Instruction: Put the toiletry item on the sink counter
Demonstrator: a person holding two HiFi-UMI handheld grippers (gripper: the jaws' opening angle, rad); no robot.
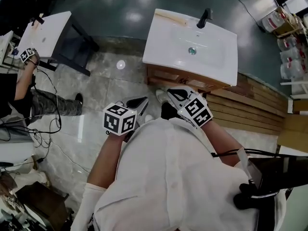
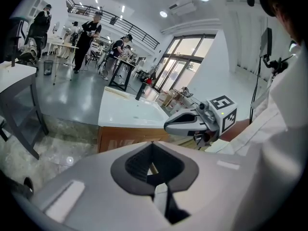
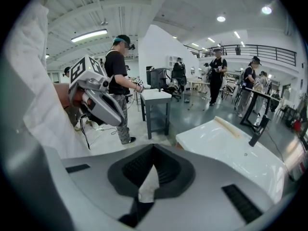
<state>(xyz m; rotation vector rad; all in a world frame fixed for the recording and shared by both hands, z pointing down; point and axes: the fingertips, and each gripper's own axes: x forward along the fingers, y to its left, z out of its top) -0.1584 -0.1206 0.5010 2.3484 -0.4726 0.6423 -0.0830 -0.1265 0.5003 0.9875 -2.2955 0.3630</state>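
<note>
A white sink counter (image 1: 163, 44) on a wooden cabinet stands ahead of me. A black faucet (image 1: 204, 18) rises at its back. A long pale stick-shaped item (image 1: 169, 17) lies on the counter's back left edge; it shows too as the pale stick (image 3: 226, 125) in the right gripper view. My left gripper (image 1: 139, 101) and right gripper (image 1: 174, 93) hover close to my chest, short of the cabinet front. Both are shut with nothing between the jaws, as seen at the left gripper (image 2: 153, 165) and the right gripper (image 3: 151, 170).
A second white basin on a dark stand (image 1: 48, 32) is at the far left, with a seated person (image 1: 33, 97) and cables beside it. Wooden planks (image 1: 255, 100) lie right of the cabinet. Plastic containers (image 1: 288, 42) stand at the far right. Several people stand in the hall behind.
</note>
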